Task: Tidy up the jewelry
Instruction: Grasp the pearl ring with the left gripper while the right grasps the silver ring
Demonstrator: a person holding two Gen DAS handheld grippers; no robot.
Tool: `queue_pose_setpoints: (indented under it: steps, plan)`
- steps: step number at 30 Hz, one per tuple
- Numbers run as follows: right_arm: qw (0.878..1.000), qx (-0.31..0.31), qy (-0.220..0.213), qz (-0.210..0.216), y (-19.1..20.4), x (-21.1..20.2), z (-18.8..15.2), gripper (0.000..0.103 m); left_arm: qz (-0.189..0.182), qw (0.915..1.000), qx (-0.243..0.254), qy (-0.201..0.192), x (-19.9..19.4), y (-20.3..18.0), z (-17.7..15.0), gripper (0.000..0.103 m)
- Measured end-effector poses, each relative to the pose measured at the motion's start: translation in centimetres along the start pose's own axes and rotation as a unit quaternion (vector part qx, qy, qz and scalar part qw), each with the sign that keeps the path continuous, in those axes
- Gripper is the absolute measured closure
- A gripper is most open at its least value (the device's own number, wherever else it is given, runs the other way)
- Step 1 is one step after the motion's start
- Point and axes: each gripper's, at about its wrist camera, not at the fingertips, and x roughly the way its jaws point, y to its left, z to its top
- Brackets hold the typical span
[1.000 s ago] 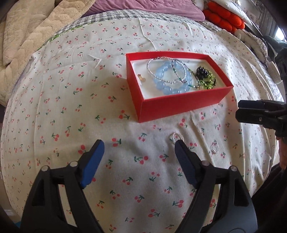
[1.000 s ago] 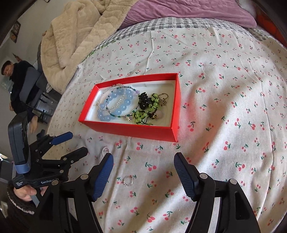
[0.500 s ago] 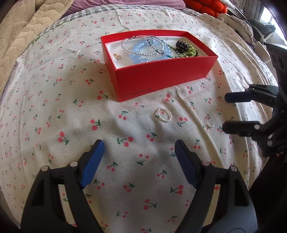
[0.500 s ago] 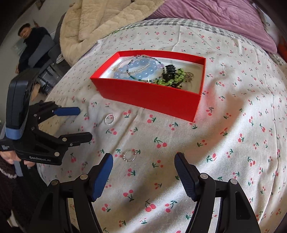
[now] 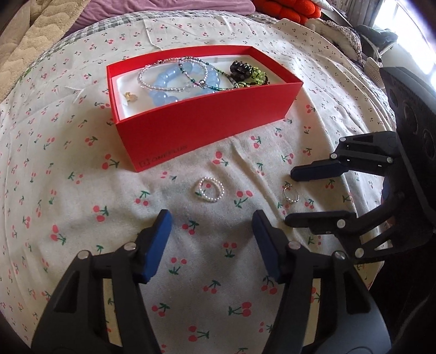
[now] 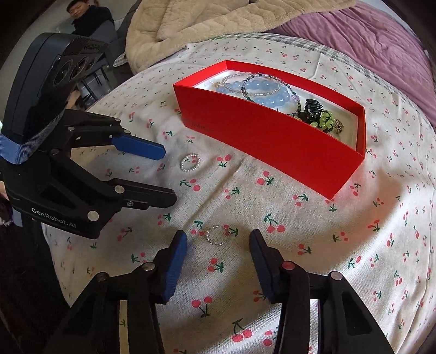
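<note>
So the whole setup sits on a cream cloth with little red cherries [image 5: 81, 217], spread over a bed. Behind it there's a beige fuzzy blanket [image 6: 218, 19] and a purple cover [image 6: 381, 40], plus an orange-red cushion [image 5: 294, 6] in the left wrist view. A person in dark clothes [image 6: 84, 13] is sitting off in the far corner of the right wrist view.

Nothing lies between either gripper and the loose rings, just bare cloth.

The red box [image 5: 207, 122] is open-topped with a white lining, and it's already pretty full: a chunky pale blue bead bracelet [image 5: 169, 81], a thin clear-bead strand [image 5: 152, 79] looped over it, a dark green beaded strand [image 5: 201, 79], a black bead cluster [image 5: 239, 68], some lime green beads [image 5: 257, 75], and a tiny gold piece [image 5: 130, 95] lying alone near one end.

Two pieces are outside the box on the cloth, in front of its long side. The pearl bead ring [image 5: 209, 189] lies flat just ahead of the left gripper [image 5: 211, 226], whose blue pads are spread wide with nothing between them. The thin silver ring [image 6: 218, 235], with small stones along one part, sits just ahead of the right gripper [image 6: 218, 245], which is also wide open and empty. In the left wrist view that silver ring lies between the right gripper's two fingers.
</note>
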Motion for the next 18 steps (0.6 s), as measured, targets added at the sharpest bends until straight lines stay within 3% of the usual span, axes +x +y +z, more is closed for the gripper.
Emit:
queue_pose_setpoints:
  steps: [8,18]
  plan:
    - [1.000,-0.002,-0.002,0.005,-0.1,0.2,0.1,0.075,0.002,1.0000,0.005,-0.003,0.8,0.0,0.7,0.054]
    - [1.000,-0.008,0.003,0.005,0.3,0.2,0.3,0.083,0.006,1.0000,0.005,-0.001,1.2,-0.1,1.3,0.080]
